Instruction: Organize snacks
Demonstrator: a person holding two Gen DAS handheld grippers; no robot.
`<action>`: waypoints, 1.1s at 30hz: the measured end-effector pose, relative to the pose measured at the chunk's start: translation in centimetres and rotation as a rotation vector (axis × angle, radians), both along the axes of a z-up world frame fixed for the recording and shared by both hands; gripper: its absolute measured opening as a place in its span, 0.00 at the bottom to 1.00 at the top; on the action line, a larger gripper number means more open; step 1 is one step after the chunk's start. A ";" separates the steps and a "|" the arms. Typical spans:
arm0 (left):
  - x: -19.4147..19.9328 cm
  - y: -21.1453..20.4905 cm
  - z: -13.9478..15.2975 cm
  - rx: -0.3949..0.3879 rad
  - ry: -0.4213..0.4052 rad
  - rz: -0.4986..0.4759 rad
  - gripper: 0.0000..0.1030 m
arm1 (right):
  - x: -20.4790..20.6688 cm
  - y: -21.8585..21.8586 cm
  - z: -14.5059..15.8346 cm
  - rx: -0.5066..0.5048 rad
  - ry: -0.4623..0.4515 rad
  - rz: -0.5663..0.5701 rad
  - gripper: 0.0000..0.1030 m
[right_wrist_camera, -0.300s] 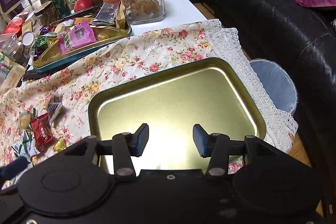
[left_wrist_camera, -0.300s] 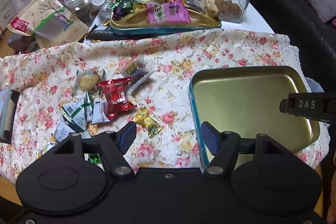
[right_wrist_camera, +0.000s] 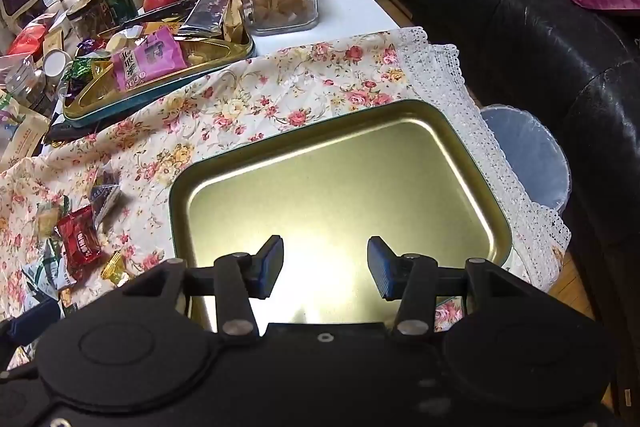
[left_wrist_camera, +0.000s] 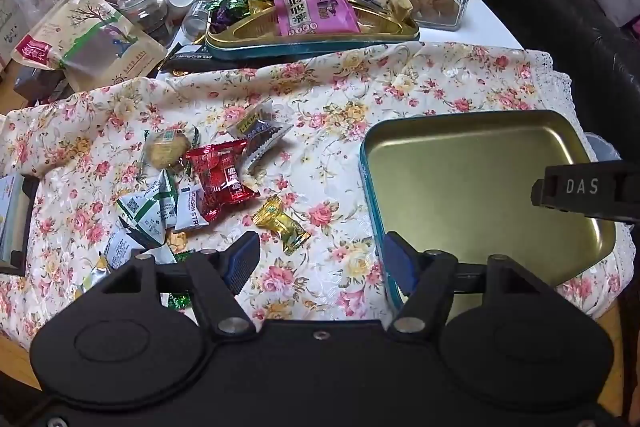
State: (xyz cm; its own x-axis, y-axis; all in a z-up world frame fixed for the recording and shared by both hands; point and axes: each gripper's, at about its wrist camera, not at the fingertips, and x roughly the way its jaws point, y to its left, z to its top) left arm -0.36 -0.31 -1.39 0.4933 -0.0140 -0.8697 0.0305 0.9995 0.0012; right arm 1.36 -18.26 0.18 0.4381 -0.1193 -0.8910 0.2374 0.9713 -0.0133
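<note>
Floral cloth [left_wrist_camera: 320,95] over the table. Left wrist view: left gripper [left_wrist_camera: 320,263] spread wide, empty, poised beside gold candy [left_wrist_camera: 282,223] and red packet [left_wrist_camera: 222,175] near the cloth's left edge, likely for picking. Right wrist view: right gripper [right_wrist_camera: 325,267] parted, empty, above bare tin tray [right_wrist_camera: 496,215], apparently awaiting snacks.

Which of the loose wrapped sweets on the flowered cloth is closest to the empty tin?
The gold-wrapped sweet. It lies alone, nearest the empty tin, while the red sweet and the rest sit farther left.
</note>
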 end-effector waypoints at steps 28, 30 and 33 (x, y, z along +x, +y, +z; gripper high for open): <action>0.3 -0.1 0.1 0.019 0.031 0.003 0.68 | 0.0 0.2 0.3 -0.004 0.003 0.016 0.48; 0.3 -0.1 0.0 0.019 0.032 0.005 0.68 | 0.0 0.1 0.2 -0.003 0.004 0.016 0.48; 0.4 0.0 0.1 0.017 0.036 0.007 0.68 | 0.0 0.1 0.2 -0.002 0.005 0.016 0.48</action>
